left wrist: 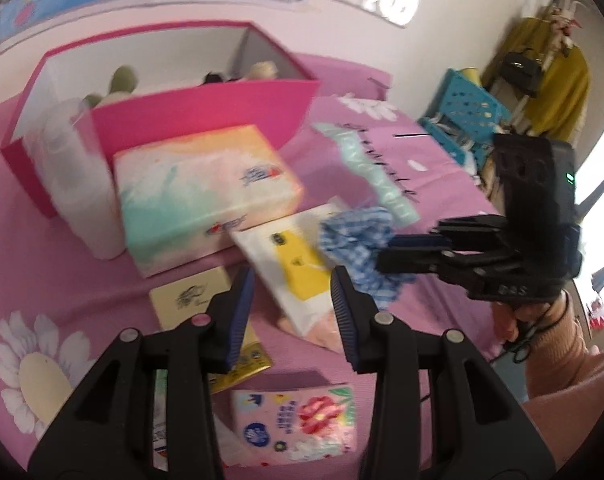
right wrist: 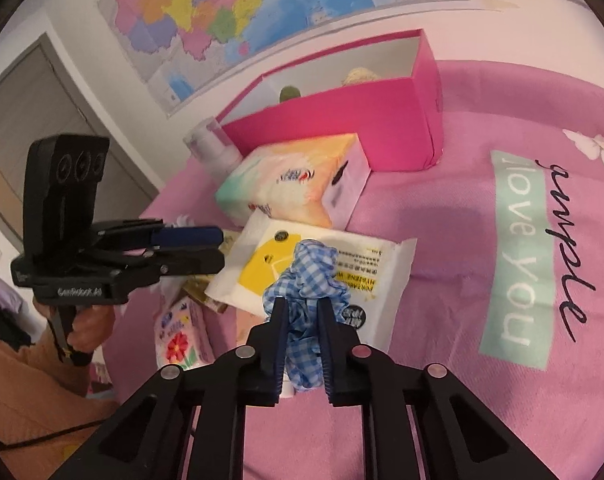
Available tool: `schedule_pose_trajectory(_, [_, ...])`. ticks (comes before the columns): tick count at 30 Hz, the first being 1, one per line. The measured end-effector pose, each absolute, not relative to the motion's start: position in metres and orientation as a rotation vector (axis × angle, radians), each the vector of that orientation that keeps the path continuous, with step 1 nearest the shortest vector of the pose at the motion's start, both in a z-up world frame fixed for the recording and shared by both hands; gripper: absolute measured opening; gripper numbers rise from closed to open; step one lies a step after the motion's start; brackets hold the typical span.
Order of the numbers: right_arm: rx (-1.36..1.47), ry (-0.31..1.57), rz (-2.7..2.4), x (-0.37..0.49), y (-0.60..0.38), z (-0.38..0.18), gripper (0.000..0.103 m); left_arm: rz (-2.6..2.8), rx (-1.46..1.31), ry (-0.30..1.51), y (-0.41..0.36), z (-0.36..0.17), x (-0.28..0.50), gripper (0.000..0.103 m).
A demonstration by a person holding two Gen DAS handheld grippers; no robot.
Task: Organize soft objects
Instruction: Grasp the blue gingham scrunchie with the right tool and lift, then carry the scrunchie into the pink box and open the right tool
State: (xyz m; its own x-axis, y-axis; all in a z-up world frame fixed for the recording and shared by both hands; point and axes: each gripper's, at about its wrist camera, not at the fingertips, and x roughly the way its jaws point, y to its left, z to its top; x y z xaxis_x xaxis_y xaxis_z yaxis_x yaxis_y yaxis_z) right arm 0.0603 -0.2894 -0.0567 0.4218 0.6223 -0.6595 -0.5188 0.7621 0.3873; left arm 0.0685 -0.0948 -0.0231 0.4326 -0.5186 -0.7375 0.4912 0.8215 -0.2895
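My right gripper (right wrist: 302,312) is shut on a blue checked scrunchie (right wrist: 308,280) and holds it over a white and yellow wipes pack (right wrist: 302,256). In the left wrist view the right gripper (left wrist: 386,256) comes in from the right with the scrunchie (left wrist: 356,240) in its jaws. My left gripper (left wrist: 291,280) is open and empty above the wipes pack (left wrist: 289,264). It also shows in the right wrist view (right wrist: 217,248), at the left. An open pink box (left wrist: 205,116) with soft toys inside stands behind, also in the right wrist view (right wrist: 342,124).
A large pastel tissue pack (left wrist: 205,192) lies in front of the box beside a white bottle (left wrist: 77,184). A cream packet (left wrist: 189,296), a yellow packet (left wrist: 249,364) and a pink flowered tissue pack (left wrist: 297,416) lie near me on the pink bedsheet (right wrist: 462,400). A blue crate (left wrist: 462,120) stands off the bed.
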Motion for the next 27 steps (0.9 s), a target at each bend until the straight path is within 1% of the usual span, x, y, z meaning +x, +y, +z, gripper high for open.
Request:
schedule_pose_trajectory(3, [0.153, 0.85, 0.733, 0.059, -0.289, -0.048, 0.012, -0.716, -0.042, 0.929, -0.102, -0.019, 0.067, 0.043])
schedule_pose_trajectory(4, [0.156, 0.842, 0.737, 0.06, -0.288, -0.045, 0.012, -0.746, -0.045, 0.931, -0.106, -0.018, 0.066, 0.046])
schedule_pose_trajectory(5, [0.16, 0.828, 0.741, 0.061, -0.287, -0.041, 0.012, -0.772, -0.048, 0.931, -0.11, -0.017, 0.066, 0.05])
schedule_pose_trajectory(6, [0.166, 0.819, 0.746, 0.06, -0.288, -0.038, 0.012, -0.783, -0.047, 0.929, -0.113, -0.017, 0.066, 0.052])
schedule_pose_trajectory(13, [0.209, 0.76, 0.772, 0.069, -0.287, -0.021, 0.012, -0.802, -0.045, 0.923, -0.129, -0.013, 0.078, 0.053])
schedule_pose_trajectory(16, [0.213, 0.736, 0.779, 0.074, -0.286, -0.011, 0.012, -0.786, -0.062, 0.899, -0.126, -0.001, 0.088, 0.046])
schedule_pose_trajectory(18, [0.208, 0.719, 0.784, 0.079, -0.284, -0.005, 0.012, -0.778, -0.068, 0.881, -0.126, 0.006, 0.095, 0.038])
schedule_pose_trajectory(24, [0.2, 0.656, 0.784, 0.103, -0.281, 0.021, 0.012, -0.723, -0.051, 0.827, -0.128, 0.034, 0.123, 0.031])
schedule_pose_trajectory(27, [0.199, 0.625, 0.766, 0.12, -0.281, 0.032, 0.012, -0.692, -0.04, 0.803, -0.128, 0.048, 0.14, 0.031])
